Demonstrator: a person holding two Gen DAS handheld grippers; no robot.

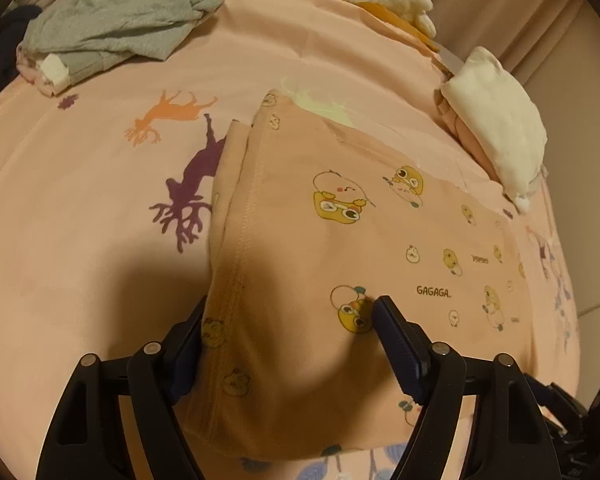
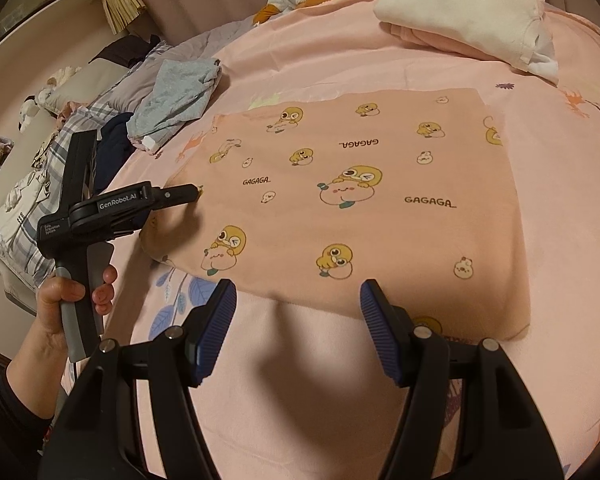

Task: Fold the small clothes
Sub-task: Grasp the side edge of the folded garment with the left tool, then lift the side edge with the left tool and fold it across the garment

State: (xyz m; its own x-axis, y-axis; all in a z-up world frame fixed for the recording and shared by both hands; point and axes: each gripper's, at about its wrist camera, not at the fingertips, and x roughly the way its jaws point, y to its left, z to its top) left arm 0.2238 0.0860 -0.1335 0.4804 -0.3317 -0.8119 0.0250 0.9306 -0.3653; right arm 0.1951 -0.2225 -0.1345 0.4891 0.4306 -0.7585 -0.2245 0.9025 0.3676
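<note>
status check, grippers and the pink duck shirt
Left gripper open, astride shirt's left fold. Right gripper open, empty, at near hem. Pink duck shirt flat on bed. Nothing in the way.

Soft matt peach knit garment with yellow duck prints (image 2: pixel 356 184), stitched hem ribbed along one edge. Smooth, thin pink woven bedsheet with deer silhouettes (image 1: pixel 99 184) beneath, faintly creased. Heathered grey jersey garment (image 1: pixel 127 12), crumpled. Fluffy cream folded cloth (image 2: pixel 464 12) (fleecy nap). Matt black plastic left gripper (image 2: pixel 197 192); right gripper (image 2: pixel 297 300) with ridged blue rubbery pads (image 2: pixel 374 312), dull metal pivot pins.
</note>
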